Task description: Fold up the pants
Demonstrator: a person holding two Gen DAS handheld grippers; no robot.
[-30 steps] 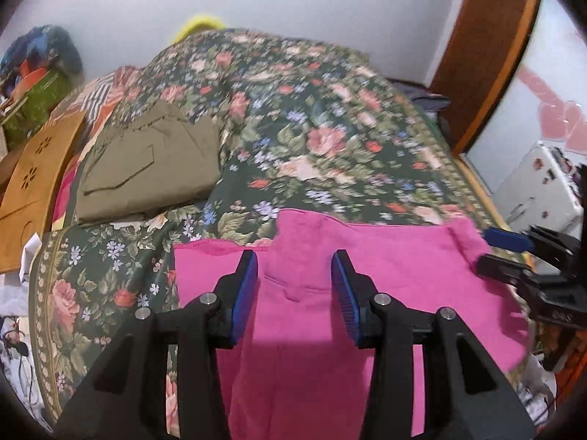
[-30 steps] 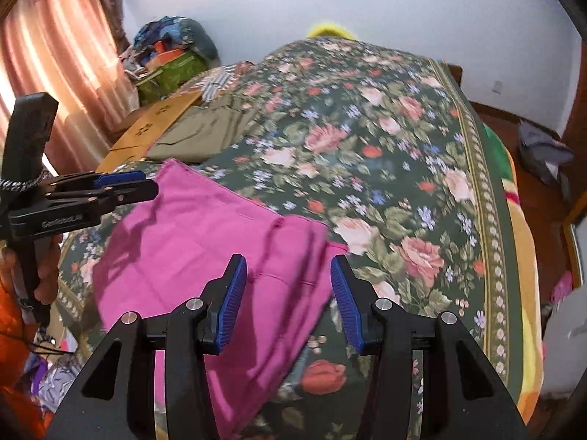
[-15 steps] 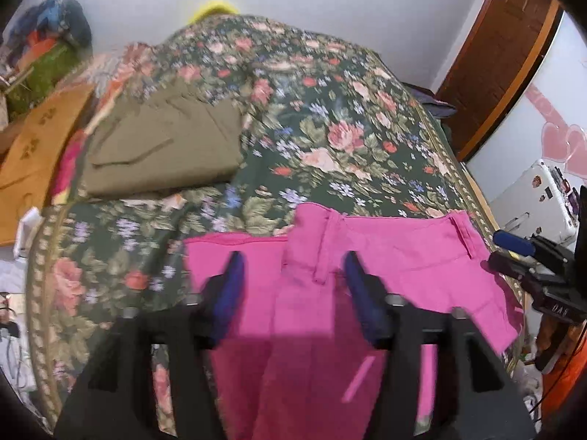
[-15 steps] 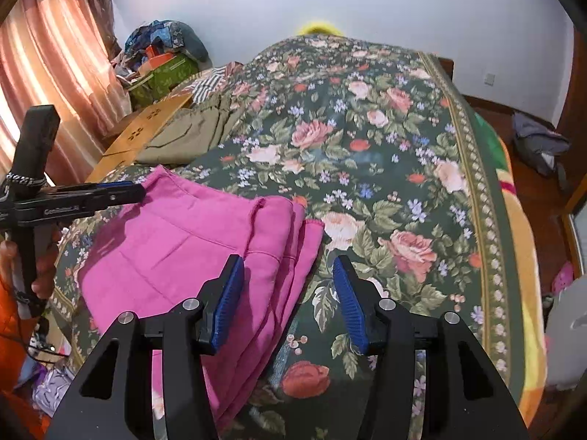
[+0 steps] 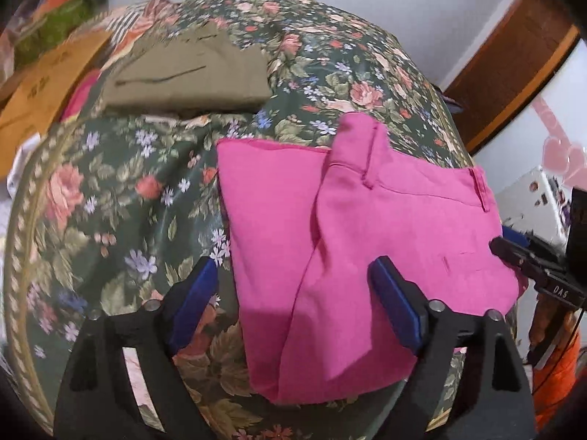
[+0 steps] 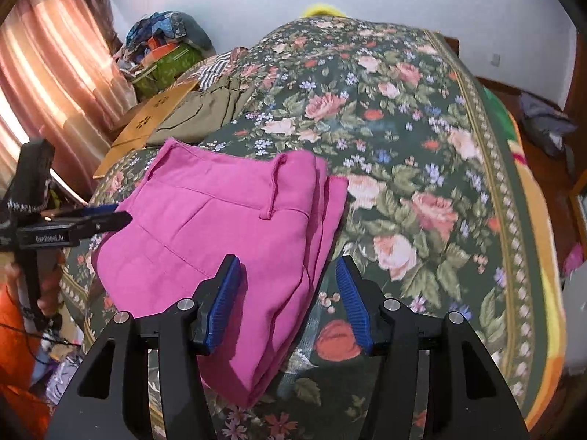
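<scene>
The pink pants point(image 5: 348, 242) lie folded into a flat stack at the near edge of the floral bed; they also show in the right wrist view point(image 6: 227, 231), waistband and belt loop on top. My left gripper point(image 5: 297, 300) is open and empty, hovering just above the stack's near left part. My right gripper point(image 6: 290, 297) is open and empty, above the stack's near right edge. Each gripper shows from the side in the other's view: the right one point(image 5: 513, 253) at the stack's right edge, the left one point(image 6: 106, 216) at its left edge.
Folded olive pants point(image 5: 190, 73) lie further back on the left of the bed point(image 5: 110, 201). A brown cardboard piece point(image 6: 150, 121) and a pile of clothes and bags point(image 6: 165, 51) stand beyond them. A curtain point(image 6: 47, 84) hangs left; a wooden door point(image 5: 513, 66) is right.
Both grippers have pulled back and risen from the pink pants, and the left jaws have opened wider. The pants now lie flatter as a settled stack.
</scene>
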